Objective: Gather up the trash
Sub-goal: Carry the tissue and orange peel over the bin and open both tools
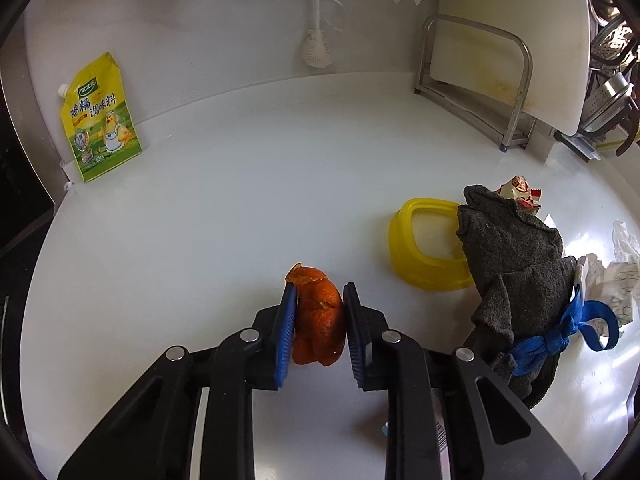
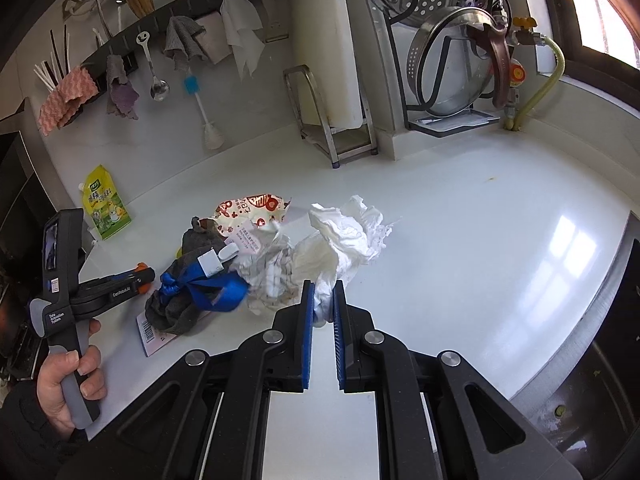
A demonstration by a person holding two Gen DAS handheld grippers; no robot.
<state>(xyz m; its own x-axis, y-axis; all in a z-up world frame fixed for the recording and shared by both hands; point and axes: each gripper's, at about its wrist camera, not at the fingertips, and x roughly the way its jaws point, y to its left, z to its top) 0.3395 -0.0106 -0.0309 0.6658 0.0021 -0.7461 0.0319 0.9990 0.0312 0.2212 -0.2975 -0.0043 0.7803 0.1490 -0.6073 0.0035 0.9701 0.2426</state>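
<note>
Left gripper [image 1: 318, 304], low in the centre of its view, clamps an orange peel [image 1: 318, 326] between its blue pads on the white counter [image 1: 240, 208]. Right gripper [image 2: 322, 300] pinches crumpled white tissue [image 2: 340, 240] at mid-frame. A grey cloth [image 1: 516, 264] tied with blue ribbon [image 1: 560, 336] lies at right, just beside a yellow lid [image 1: 424, 248].

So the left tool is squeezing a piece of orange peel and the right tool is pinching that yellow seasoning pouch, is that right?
Not quite. The left tool does squeeze the orange peel, as the left wrist view shows. But the right tool is pinching crumpled white tissue, seen in the right wrist view. The yellow seasoning pouch stands untouched against the back wall.
</note>
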